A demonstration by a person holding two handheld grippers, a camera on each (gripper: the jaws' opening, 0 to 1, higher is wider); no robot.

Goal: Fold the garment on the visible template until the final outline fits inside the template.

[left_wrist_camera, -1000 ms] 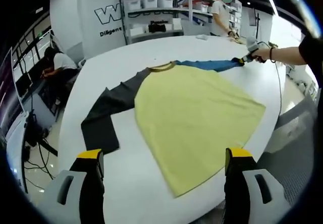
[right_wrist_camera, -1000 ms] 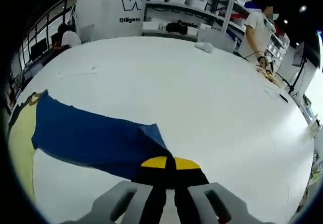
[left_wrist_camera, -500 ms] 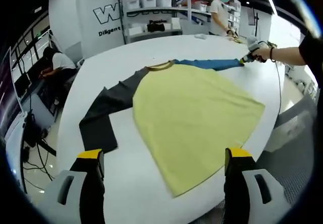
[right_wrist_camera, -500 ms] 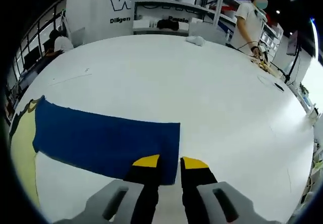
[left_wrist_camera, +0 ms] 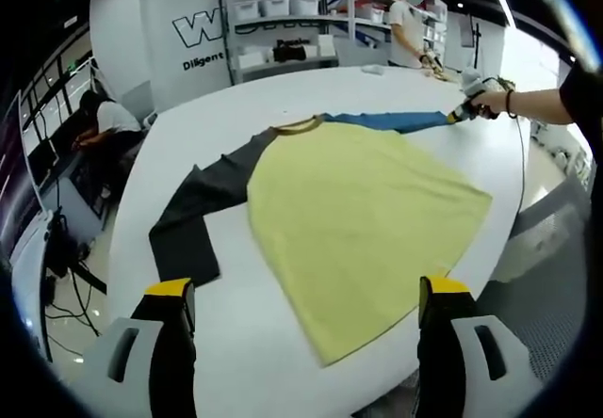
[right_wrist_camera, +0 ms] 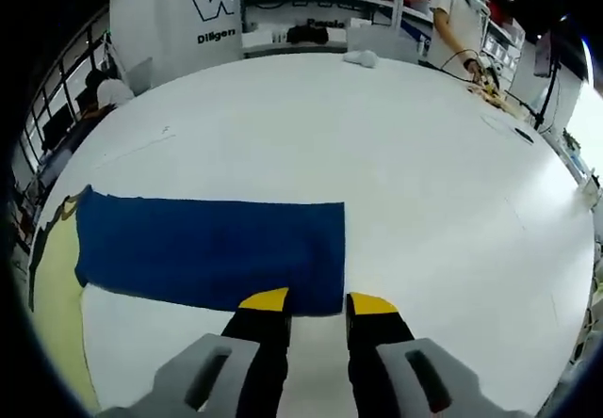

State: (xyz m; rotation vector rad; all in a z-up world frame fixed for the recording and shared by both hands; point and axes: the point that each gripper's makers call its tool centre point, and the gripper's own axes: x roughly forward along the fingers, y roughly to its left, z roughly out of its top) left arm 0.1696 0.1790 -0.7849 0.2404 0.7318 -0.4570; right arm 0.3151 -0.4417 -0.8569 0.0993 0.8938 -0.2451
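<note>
left gripper view: looking from the near edge of the round white table across the whole yellow-bodied cloth garment | right gripper view: sitting close over its flat blue sleeve, facing the far edge | both are sharing that sleeve

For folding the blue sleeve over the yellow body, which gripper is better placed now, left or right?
Right, probably. The right gripper is open just at the blue sleeve cuff, which lies flat. The left gripper is open near the hem of the yellow body, far from that sleeve.

Grey tool with black, yellow-tipped jaws.
</note>
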